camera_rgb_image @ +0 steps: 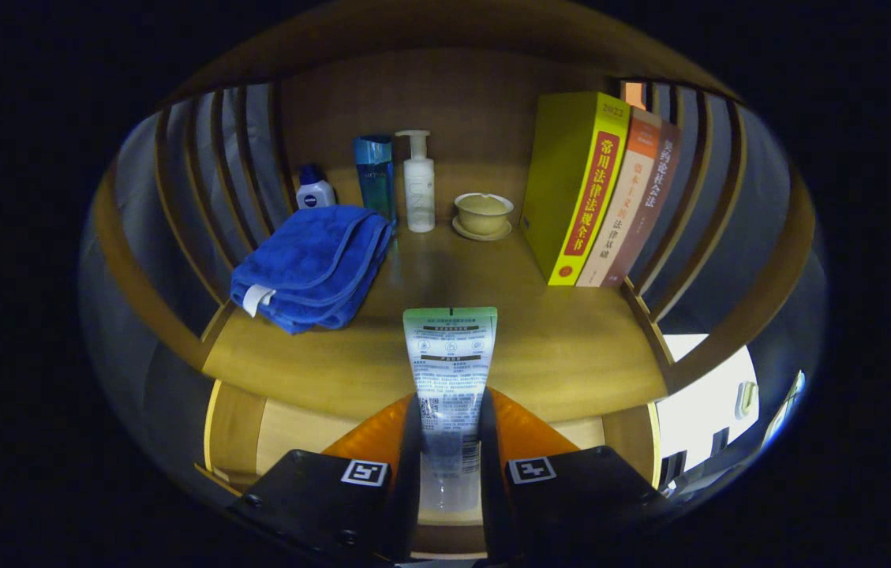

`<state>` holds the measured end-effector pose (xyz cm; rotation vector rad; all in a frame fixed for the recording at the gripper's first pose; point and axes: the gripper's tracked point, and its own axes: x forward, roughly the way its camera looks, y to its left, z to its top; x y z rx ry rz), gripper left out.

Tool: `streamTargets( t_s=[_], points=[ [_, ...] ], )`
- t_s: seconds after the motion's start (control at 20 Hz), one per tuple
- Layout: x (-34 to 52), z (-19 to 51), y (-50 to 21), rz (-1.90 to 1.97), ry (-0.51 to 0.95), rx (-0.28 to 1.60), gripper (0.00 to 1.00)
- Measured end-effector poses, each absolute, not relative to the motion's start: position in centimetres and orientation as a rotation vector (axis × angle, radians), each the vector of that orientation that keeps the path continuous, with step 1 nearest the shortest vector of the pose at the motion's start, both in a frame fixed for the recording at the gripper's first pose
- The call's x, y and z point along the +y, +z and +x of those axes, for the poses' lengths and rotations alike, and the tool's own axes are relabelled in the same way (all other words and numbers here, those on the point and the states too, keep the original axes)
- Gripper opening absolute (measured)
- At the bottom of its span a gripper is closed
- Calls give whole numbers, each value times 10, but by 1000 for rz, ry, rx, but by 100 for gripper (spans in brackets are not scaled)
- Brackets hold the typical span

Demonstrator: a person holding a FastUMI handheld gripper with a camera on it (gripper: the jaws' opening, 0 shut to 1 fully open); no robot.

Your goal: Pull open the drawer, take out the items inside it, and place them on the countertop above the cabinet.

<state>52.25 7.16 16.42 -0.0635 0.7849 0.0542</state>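
The booth is dim, warm light falling from above onto the countertop. Fisheye bending bows the slats and darkens the edges. A white patch low on the right glares, blown out (no detail there). The gripper sits in soft shadow, slightly blurred.

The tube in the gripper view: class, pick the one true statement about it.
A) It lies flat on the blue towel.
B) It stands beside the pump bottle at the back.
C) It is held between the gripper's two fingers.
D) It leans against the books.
C: the tube sits clamped between both fingers of the gripper, sticking out over the countertop, apart from everything standing there.
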Motion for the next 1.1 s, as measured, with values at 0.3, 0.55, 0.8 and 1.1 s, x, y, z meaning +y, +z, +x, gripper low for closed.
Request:
streamTargets(
  t_s=[0.3, 0.55, 0.8, 1.1],
  points=[
    [95, 577, 142, 171, 72, 841, 42],
    [93, 596, 130, 123, 43, 860, 42],
    [95, 595, 116, 95, 27, 900, 42],
    [97, 599, 117, 100, 24, 878, 45]
  ],
)
